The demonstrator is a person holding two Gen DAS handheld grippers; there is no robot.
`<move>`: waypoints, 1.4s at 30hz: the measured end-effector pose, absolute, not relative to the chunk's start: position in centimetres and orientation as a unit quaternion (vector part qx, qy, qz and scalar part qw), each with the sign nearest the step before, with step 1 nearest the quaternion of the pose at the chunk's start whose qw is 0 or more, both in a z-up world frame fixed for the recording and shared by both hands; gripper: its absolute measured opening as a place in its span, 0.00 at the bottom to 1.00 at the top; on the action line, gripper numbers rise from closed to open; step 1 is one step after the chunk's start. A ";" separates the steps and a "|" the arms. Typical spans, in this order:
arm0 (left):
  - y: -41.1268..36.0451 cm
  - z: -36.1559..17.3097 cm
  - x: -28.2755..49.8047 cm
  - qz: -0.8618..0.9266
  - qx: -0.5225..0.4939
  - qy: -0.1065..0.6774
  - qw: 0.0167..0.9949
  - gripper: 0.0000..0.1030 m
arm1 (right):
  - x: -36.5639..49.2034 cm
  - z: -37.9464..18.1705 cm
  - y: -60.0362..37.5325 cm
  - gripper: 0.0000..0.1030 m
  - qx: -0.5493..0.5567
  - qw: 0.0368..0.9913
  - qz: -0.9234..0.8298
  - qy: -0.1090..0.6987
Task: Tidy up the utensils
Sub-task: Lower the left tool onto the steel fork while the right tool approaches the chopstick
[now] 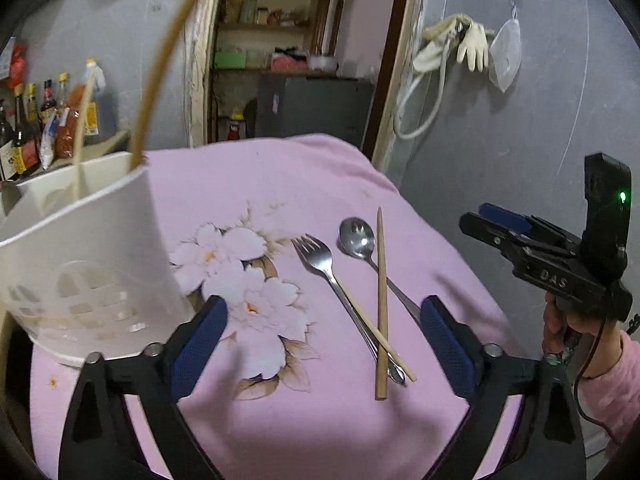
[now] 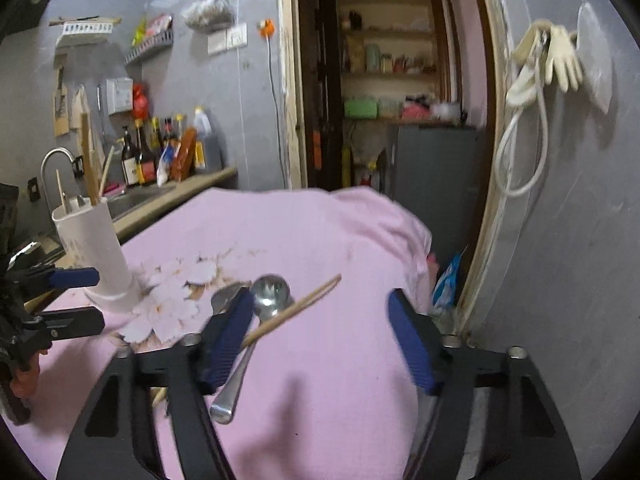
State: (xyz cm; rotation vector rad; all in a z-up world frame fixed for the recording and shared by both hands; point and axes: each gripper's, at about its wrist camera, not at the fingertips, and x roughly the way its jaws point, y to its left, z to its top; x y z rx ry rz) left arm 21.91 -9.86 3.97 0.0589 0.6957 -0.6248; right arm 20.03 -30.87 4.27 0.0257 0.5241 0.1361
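On the pink flowered cloth (image 1: 320, 420) lie a steel fork (image 1: 320, 260), a steel spoon (image 1: 357, 236) and a wooden chopstick (image 1: 381, 300) that crosses a second chopstick (image 1: 394, 364) lying under the fork's handle. My left gripper (image 1: 320, 320) is open above the cloth, with the utensils lying between its blue pads, apart from them. A white utensil holder (image 1: 92, 248) with chopsticks in it stands at the left. In the right wrist view my right gripper (image 2: 320, 300) is open; the spoon (image 2: 272, 292) and chopstick (image 2: 296, 310) lie by its left finger, which partly hides the fork (image 2: 226, 294).
Behind the holder (image 2: 94, 248) runs a counter with bottles (image 2: 160, 152) and a sink tap (image 2: 56, 160). A doorway with shelves (image 2: 388, 72) opens beyond the table's far edge. Gloves and a hose (image 2: 552, 60) hang on the grey wall at the right.
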 end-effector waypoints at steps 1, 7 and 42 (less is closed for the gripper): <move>-10.3 3.7 22.3 -0.300 0.032 0.346 0.888 0.76 | 20.5 4.0 -31.0 0.52 0.017 0.960 0.070 0.270; -12.4 2.3 25.0 -0.305 0.039 0.407 0.860 0.42 | 23.5 2.6 -31.9 0.39 0.064 0.936 0.097 0.333; -12.4 0.5 33.2 -0.318 -0.071 0.497 0.804 0.19 | 33.0 -0.4 -30.6 0.10 0.122 0.861 0.113 0.480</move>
